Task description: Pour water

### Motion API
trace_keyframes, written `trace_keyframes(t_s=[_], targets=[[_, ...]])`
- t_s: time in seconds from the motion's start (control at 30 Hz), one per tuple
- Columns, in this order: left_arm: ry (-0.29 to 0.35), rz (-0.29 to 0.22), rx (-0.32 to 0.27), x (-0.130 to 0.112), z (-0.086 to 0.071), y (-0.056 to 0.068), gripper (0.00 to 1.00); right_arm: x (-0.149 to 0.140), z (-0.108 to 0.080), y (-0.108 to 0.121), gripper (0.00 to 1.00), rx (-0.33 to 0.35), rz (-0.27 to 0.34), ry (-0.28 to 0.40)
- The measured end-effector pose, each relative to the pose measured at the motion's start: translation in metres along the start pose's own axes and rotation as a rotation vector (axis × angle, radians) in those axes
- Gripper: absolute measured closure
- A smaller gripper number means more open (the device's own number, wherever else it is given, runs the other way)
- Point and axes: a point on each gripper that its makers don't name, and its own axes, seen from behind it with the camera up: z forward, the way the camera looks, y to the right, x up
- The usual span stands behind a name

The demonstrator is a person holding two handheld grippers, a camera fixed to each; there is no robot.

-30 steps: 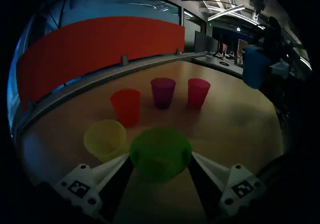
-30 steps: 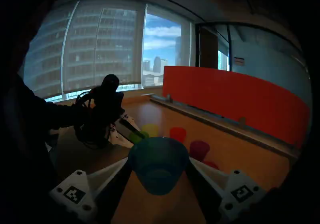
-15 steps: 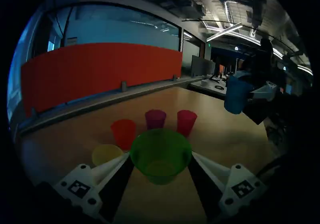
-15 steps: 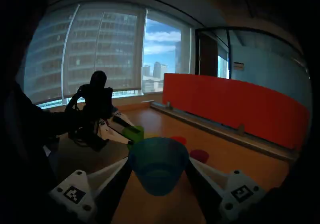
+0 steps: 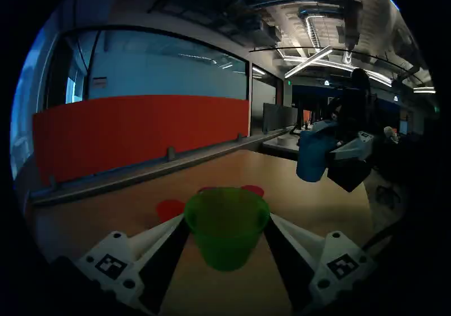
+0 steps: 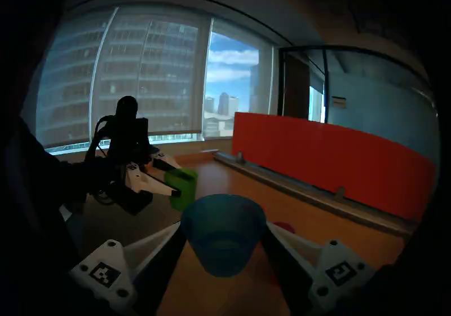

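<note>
My left gripper [image 5: 225,231] is shut on a translucent green cup [image 5: 226,225], held upright above the wooden table [image 5: 315,194]. My right gripper [image 6: 224,240] is shut on a blue cup [image 6: 223,232] with some water in its bottom. In the left gripper view the blue cup [image 5: 311,157] hangs to the right, higher than the green one, held by the other gripper [image 5: 322,159]. In the right gripper view the green cup [image 6: 181,188] is to the left in the other gripper [image 6: 176,187], with a dark hand behind it. Rims of a red cup [image 5: 169,207] and a pink cup [image 5: 252,190] peek out behind the green cup.
A long red partition [image 5: 141,127] on a rail runs along the table's far edge. Large windows [image 6: 146,84] stand behind the person's arm. A further desk [image 5: 282,142] lies beyond the table's end.
Both grippers have risen with their cups. The cups on the table have sunk low behind the green cup. The blue cup has come closer to the green one.
</note>
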Motion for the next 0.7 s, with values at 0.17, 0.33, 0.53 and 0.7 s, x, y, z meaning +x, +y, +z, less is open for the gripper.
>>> trace_keyframes(t_s=[0.17,0.33,0.53,0.7], targets=[[0.049,0.011,-0.001,0.013,-0.005,0.006,0.13,0.004,-0.001,-0.001,0.10,0.000,-0.006,0.006],[0.069,0.005,-0.006,0.018,-0.008,0.009,0.13,0.008,0.000,-0.002,0.10,0.003,-0.007,0.011],[0.078,0.000,-0.012,0.022,-0.010,0.011,0.13,0.014,0.002,-0.005,0.10,0.014,-0.001,0.027],[0.083,0.001,-0.023,0.024,-0.011,0.015,0.13,0.019,0.004,-0.005,0.10,0.019,0.013,0.056]])
